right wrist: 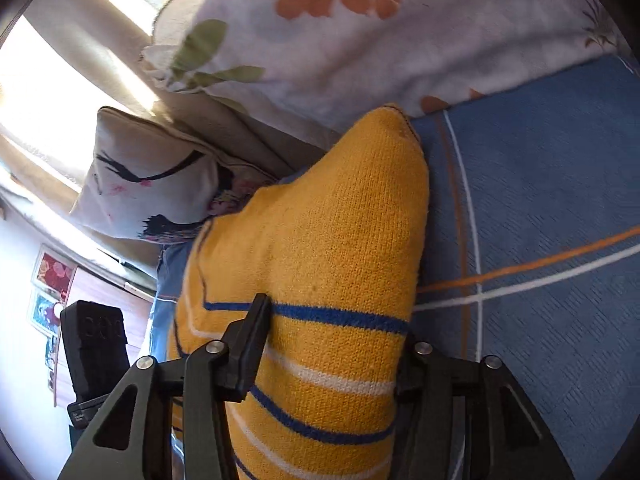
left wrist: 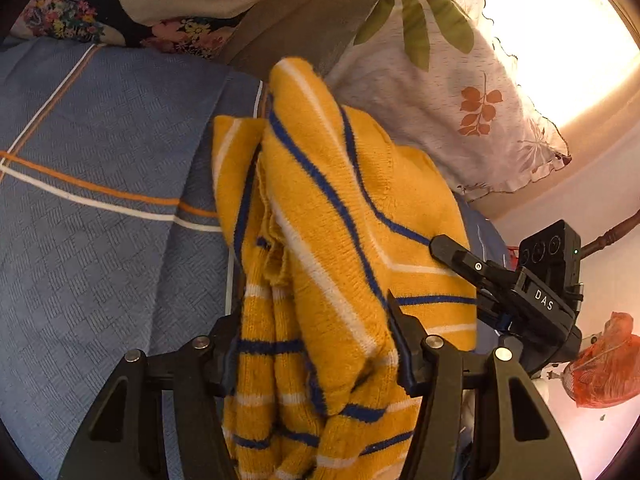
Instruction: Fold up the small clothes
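Yellow knit sweater (left wrist: 352,216) between claws

- My right gripper (right wrist: 326,354) has its jaws closed on a bunched fold of the yellow knit garment (right wrist: 320,240) with blue and white stripes.
- Below lies a blue bedspread (right wrist: 540,200) with orange and white lines.
- A leaf-print pillow (right wrist: 340,40) sits beyond; the left gripper (right wrist: 96,356) shows at lower left.
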The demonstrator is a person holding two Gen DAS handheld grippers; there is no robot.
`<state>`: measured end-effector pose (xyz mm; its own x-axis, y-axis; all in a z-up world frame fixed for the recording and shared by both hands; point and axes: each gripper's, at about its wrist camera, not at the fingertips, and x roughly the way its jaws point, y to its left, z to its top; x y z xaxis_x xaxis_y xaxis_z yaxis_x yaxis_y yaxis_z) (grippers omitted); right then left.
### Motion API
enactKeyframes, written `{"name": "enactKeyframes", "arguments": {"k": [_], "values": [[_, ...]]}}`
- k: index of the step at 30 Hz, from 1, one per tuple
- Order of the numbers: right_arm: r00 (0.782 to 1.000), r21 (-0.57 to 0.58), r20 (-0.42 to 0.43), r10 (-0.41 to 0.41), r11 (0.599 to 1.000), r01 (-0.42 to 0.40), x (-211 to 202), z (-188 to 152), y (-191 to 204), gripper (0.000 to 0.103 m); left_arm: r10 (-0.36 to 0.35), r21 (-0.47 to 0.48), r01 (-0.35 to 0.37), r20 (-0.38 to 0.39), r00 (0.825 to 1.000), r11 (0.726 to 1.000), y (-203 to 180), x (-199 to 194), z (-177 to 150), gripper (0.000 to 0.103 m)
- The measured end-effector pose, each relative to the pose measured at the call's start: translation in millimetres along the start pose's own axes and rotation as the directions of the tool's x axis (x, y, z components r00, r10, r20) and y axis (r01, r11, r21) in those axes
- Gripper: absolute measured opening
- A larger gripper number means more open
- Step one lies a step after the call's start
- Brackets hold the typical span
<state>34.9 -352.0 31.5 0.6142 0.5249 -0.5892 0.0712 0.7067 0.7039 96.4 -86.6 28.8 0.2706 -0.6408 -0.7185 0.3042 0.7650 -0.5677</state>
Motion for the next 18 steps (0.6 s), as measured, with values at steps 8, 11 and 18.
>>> {"name": "enactKeyframes", "arguments": {"k": [8, 11, 18], "values": [[0.989, -0.107, 0.146, -0.012, 0.994, 0.028, -57, -18, 22, 0.057, 0.089, -0.002, -0.089, 0.028, 0.996, 0.996, 19, -18, -14, 0.060], [0.989, -0.159, 0.131, 0.071, 0.986, -0.050, -62, -40, 37, 0.057, 0.076, -0.040, -0.075, 0.037, 0.996, 0.996, 29, -20, -23, 0.061], [0.990, -0.175, -0.010, 0.140, 0.975, -0.139, -30, -81, 50, 0.057, 0.078, -0.085, -0.072, 0.065, 0.995, 0.994, 39, -36, -33, 0.064]]}}
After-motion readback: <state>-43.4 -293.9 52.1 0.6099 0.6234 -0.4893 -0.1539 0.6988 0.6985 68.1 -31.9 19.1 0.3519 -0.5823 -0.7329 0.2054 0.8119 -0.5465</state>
